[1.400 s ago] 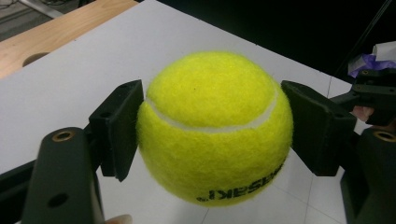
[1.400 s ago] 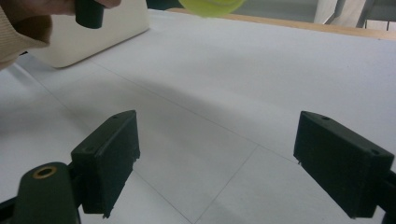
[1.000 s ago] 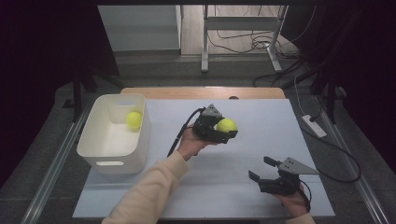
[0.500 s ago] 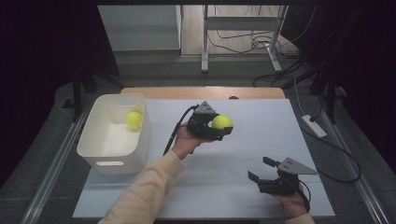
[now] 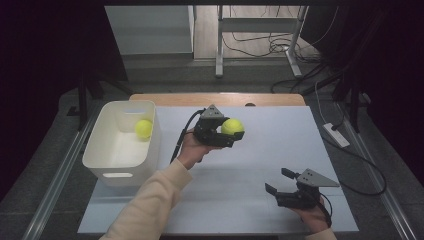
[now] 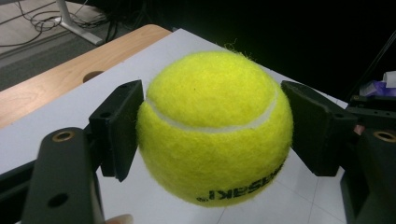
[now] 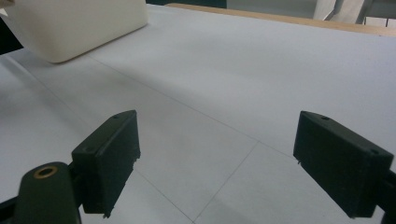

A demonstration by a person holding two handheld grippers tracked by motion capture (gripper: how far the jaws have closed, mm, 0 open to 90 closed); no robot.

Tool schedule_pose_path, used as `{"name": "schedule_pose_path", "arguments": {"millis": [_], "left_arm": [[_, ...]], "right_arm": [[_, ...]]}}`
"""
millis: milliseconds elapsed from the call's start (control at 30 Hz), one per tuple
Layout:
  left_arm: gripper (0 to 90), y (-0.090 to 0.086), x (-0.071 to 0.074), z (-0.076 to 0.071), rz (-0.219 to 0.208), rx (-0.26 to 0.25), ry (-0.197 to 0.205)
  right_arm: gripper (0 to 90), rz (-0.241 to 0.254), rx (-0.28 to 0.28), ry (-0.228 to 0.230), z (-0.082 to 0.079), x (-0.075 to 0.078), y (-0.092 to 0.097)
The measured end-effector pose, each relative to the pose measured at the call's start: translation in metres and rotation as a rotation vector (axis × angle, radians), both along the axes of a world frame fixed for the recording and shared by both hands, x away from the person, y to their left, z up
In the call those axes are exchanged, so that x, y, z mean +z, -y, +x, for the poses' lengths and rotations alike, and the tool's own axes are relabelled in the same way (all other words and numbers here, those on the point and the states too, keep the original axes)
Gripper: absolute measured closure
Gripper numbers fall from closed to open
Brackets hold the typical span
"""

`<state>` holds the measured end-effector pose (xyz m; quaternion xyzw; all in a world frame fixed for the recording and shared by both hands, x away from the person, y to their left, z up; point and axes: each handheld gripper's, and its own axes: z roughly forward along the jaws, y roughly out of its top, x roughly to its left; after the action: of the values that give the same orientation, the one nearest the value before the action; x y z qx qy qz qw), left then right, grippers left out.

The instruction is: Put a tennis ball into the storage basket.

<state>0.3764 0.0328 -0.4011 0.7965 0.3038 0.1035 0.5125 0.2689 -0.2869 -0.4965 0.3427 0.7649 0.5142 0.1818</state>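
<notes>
While the left gripper (image 5: pixel 231 131) is held up above the white table (image 5: pixel 280 145), its two black jaws squeeze a yellow tennis ball (image 5: pixel 232 126) from both sides. In the left gripper view the ball (image 6: pixel 212 126) sits right between the pads, and each pad (image 6: pixel 119 126) presses flat on the fuzzy skin. A white seam curves across the ball, and some black letters show low on it (they look upside down). The ball does not touch the table; it is in the air, over the middle of the far part of the white top.

A person's left hand (image 5: pixel 192 150) holds that gripper from below, and a cream sleeve (image 5: pixel 145 205) runs down to the bottom edge of the high view. A black cable (image 5: pixel 181 137) hangs from the gripper.

To the left stands a white bin (image 5: pixel 102 155), close to the table's left edge. A second yellow ball (image 5: pixel 143 128) lies inside it, near the far right corner.

Over at the near right of the table is the right gripper (image 5: pixel 279 182), held low in the person's right hand (image 5: pixel 315 220). Its jaws stand wide apart with nothing between them. In the right gripper view only bare white table lies past them, and a corner of the bin (image 7: pixel 74 28) shows at the top left. That gripper is well apart from the held ball.
</notes>
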Motion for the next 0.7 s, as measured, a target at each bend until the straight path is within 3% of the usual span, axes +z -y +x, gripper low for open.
{"name": "schedule_pose_path", "arguments": {"millis": [700], "left_arm": [[26.2,-0.022,0.014,-0.002,-0.006,0.043,0.023]], "right_arm": [[14.6,-0.004,-0.001,-0.004,0.0,-0.001,0.0]]}}
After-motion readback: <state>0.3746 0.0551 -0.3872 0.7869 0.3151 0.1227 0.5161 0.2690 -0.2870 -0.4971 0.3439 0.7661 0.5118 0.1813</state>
